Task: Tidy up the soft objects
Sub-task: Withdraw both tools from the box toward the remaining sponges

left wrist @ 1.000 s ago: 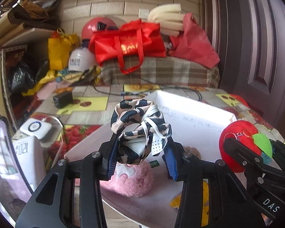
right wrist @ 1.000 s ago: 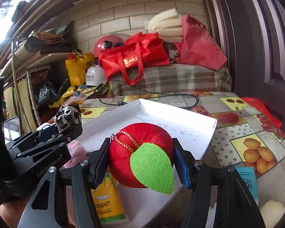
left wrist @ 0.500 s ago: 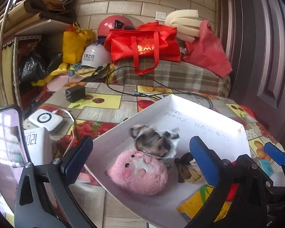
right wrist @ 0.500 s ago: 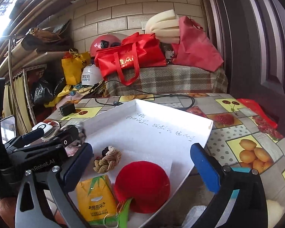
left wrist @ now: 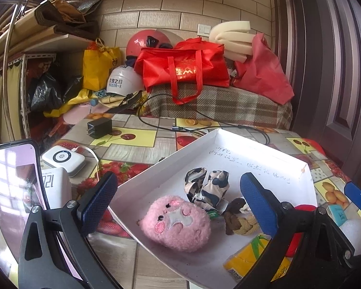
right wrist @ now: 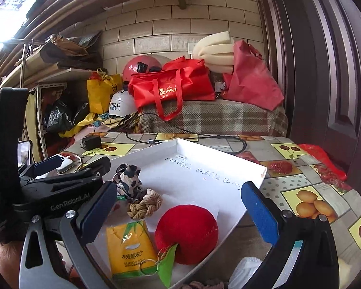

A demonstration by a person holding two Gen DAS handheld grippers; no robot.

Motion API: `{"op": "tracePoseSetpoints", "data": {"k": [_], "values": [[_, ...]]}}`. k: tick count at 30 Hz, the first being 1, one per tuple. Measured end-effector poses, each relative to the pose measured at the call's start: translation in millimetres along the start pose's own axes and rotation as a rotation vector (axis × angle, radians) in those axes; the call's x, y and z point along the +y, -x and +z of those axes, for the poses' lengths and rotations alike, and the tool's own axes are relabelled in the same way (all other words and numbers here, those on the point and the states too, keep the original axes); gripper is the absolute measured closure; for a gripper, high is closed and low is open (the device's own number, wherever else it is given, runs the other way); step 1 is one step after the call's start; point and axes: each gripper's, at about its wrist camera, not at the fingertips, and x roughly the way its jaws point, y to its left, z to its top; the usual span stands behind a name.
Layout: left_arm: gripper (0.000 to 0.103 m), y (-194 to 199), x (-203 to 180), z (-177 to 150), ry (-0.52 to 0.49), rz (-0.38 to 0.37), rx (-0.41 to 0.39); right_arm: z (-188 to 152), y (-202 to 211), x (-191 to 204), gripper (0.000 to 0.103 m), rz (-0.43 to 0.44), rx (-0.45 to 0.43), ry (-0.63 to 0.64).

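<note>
Now that both toys have been let go, nothing is held by either tool. On the left, the left hand-held gripper is spread fully wide and empty, where a second ago it was clamped on the cow-print cloth bundle; that bundle is now seen lying in the white tray, just behind the pink plush toy and beside the braided rope knot. Further right, the yellow tissue pack is found flat at the tray's near edge. On the right, the right hand-held gripper is likewise opened to its widest and emptied, and the red plush apple, gripped a second ago, is set down in the tray beside the pack, its green leaf turned toward the camera. Two more soft things are thus judged sorted into the tray on the counter; pale items glimpsed outside it at the lower right may be left to collect.
</note>
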Motion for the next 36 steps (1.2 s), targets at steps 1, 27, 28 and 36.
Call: {"op": "tracePoseSetpoints", "data": {"k": [1,27,28,36], "values": [[0.0,1.3,-0.4,-0.2,-0.001,0.0,-0.007,-0.5,1.4,-0.2,0.0,0.001,0.001,0.0],[0.0,88.3,-116.9,-43.2,-0.282,-0.389,0.026,-43.7,113.2,-196.6,0.0,-0.265,0.093,-0.239],[0.0,92.0,-129.0,-47.2,-0.301,-0.409,0.052,-46.1,112.5,-204.8,0.0,-0.249,0.119,-0.26],[0.001,81.8,-188.5,-64.8,-0.36,-0.383,0.208,-52.8,90.6,-191.0,0.001,-0.079,0.285,-0.165]]}}
